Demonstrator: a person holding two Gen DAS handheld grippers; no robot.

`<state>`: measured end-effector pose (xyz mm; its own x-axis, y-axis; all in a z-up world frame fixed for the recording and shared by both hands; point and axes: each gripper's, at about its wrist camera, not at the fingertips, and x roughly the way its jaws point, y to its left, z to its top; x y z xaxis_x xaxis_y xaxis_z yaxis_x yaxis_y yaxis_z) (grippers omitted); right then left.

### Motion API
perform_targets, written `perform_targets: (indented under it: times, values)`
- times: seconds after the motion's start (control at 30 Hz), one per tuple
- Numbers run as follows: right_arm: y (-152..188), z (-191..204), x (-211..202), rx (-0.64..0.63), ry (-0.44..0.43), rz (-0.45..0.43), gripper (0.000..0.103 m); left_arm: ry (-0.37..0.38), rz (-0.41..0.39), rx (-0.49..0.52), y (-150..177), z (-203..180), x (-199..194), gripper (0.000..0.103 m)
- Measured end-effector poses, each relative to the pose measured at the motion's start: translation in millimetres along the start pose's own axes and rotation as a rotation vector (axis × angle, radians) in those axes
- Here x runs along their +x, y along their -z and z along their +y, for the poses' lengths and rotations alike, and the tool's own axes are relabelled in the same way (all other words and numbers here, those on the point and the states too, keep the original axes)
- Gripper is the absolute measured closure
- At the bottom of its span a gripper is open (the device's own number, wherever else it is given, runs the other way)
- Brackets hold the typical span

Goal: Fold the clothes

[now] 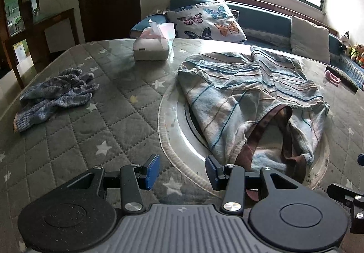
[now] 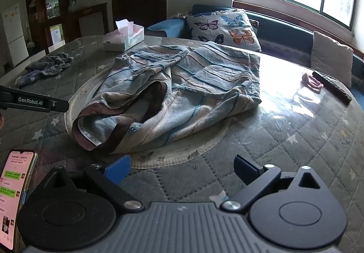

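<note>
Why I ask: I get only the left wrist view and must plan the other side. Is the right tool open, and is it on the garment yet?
Observer: The right tool is open and holds nothing; it is short of the garment, with bare table between them.
Operator: Anything beside it that my view misses?
Observer: A phone with its screen lit shows just to its left.
</note>
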<state>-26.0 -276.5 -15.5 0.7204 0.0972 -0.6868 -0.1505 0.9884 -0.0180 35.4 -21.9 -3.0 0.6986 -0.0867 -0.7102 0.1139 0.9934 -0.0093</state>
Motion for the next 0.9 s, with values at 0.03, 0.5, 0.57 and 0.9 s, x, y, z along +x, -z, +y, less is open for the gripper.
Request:
perform_targets:
  times: [0.03,0.5,0.57,0.9]
  values:
    - [-2,-1,1,0.002,-0.001,0.001,0.004,-0.001,0.001,0.002,-1,0,1,0.056]
    - [-12,-2,11,-0.002,-0.005,-0.003,0.008,0.004,0.028,0.007,-6,5,13,0.057]
    - [-12,-3,11,0.002,-0.006,-0.002,0.009,0.008,0.032,0.006,-7,6,14,0.057]
    - [-8,-5,13,0.012,-0.011,0.015,0.011,0.018,0.053,0.003,-3,2,14,0.057]
